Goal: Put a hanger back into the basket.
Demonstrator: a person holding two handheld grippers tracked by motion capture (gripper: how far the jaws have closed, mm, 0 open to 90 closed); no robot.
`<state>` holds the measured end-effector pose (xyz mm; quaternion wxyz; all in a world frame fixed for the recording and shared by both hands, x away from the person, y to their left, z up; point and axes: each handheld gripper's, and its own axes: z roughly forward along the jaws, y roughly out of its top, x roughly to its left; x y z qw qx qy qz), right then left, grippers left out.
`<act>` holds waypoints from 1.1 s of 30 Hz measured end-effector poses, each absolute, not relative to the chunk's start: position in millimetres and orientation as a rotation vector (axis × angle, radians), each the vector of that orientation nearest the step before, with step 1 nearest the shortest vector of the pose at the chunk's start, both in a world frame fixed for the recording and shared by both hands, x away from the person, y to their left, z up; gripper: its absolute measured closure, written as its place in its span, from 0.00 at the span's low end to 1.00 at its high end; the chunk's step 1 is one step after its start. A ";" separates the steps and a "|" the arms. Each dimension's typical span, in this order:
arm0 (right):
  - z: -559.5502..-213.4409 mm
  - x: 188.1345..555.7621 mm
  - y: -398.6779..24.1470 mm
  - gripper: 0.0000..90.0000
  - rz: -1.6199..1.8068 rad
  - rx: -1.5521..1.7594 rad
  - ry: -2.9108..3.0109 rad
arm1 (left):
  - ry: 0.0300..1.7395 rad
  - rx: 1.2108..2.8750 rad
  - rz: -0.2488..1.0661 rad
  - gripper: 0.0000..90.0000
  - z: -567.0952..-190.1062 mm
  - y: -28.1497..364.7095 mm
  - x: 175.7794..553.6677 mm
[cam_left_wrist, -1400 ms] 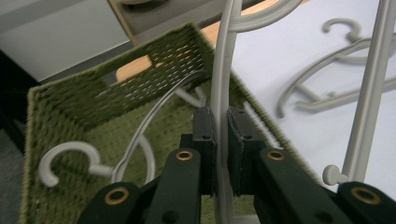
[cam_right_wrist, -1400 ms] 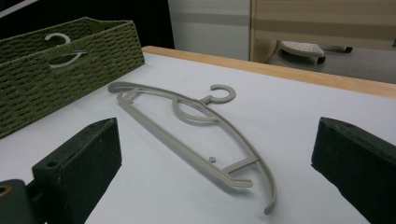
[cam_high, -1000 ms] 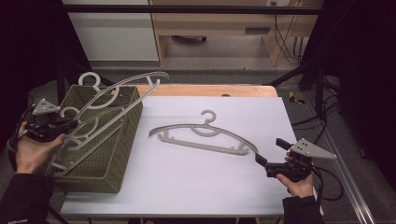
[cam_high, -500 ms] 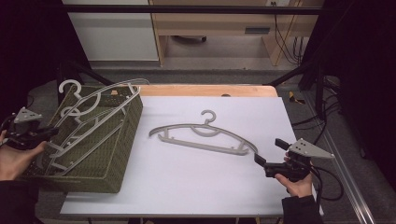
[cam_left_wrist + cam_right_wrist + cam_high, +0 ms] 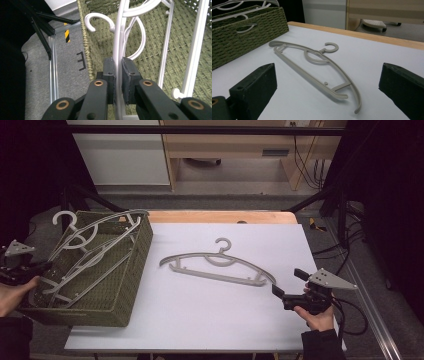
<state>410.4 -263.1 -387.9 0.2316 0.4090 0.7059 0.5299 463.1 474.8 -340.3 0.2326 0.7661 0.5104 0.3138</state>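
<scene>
At the left edge of the high view the left gripper (image 5: 20, 267) sits in the person's left hand (image 5: 12, 292), beside the outer wall of the green woven basket (image 5: 127, 285); the basket stands on the left part of the white desk (image 5: 200, 320) and overhangs its left edge. In the left gripper view the jaws are nearly together and clamp the thin bar of a white hanger (image 5: 117, 50) between their pads; that bar runs up the middle of the frame, and the hanger's hook curls at the upper left, above the basket's rim. In the high view the white hangers (image 5: 92, 252) lie slanted across the basket, their hooks up at its far left corner and their lower ends toward the near left side; I cannot tell how many of them there are.

A grey hanger (image 5: 220, 267) lies flat on the desk in the middle of the high view, its hook pointing toward the top of the frame and its long arm running down to the right. The right gripper (image 5: 285, 295) is at the lower right of that view, held in the person's right hand (image 5: 317, 315), its tips near the grey hanger's right end but apart from it. In the right gripper view the jaws stand wide at the lower left and lower right corners with nothing between their pads; the grey hanger lies ahead of them on the desk, and the basket is at the upper left.
</scene>
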 end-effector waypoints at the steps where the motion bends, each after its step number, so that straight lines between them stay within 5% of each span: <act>1: -388.0 410.4 -262.9 0.02 1.458 1.126 1.941 | 1.405 2.108 0.869 0.92 -341.0 475.7 462.8; 33: -389.7 411.2 -261.1 0.02 1.450 1.128 1.950 | 1.441 2.212 0.931 0.92 -371.2 476.1 460.9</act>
